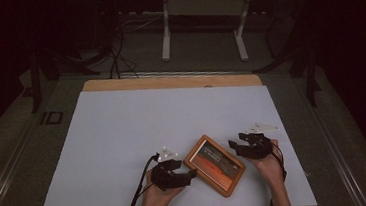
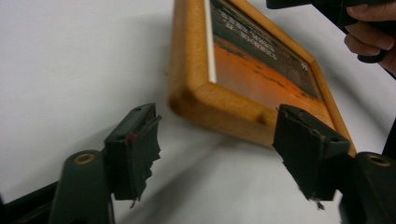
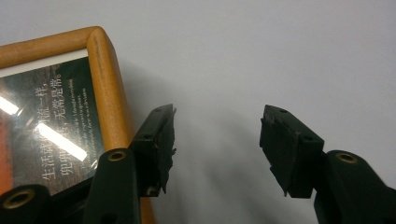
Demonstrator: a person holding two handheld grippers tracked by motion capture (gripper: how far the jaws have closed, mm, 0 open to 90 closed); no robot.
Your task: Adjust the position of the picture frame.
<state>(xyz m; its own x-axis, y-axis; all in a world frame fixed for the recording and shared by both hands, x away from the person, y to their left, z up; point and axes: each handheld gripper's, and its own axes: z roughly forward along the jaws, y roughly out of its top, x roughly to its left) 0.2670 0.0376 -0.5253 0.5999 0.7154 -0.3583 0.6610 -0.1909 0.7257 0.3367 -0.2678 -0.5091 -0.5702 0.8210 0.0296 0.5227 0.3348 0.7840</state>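
A wooden picture frame [image 1: 214,165] with an orange and dark print lies flat and turned at an angle on the white mat [image 1: 124,138], near the front edge. My left gripper [image 1: 190,175] sits at its left side, jaws open. In the left gripper view the frame's [image 2: 243,60] near corner lies just beyond the open left gripper [image 2: 217,144], with no pad pressing on it. My right gripper [image 1: 237,142] is at the frame's right side, open. In the right gripper view, bare mat shows between the jaws of the right gripper [image 3: 217,135], and the frame [image 3: 56,107] lies beside one finger.
The mat covers a wooden table [image 1: 169,81] whose front edge runs just below both hands. Wide bare mat extends left and to the back. On the floor beyond stand white desk legs [image 1: 237,33] and dark cables [image 1: 114,59].
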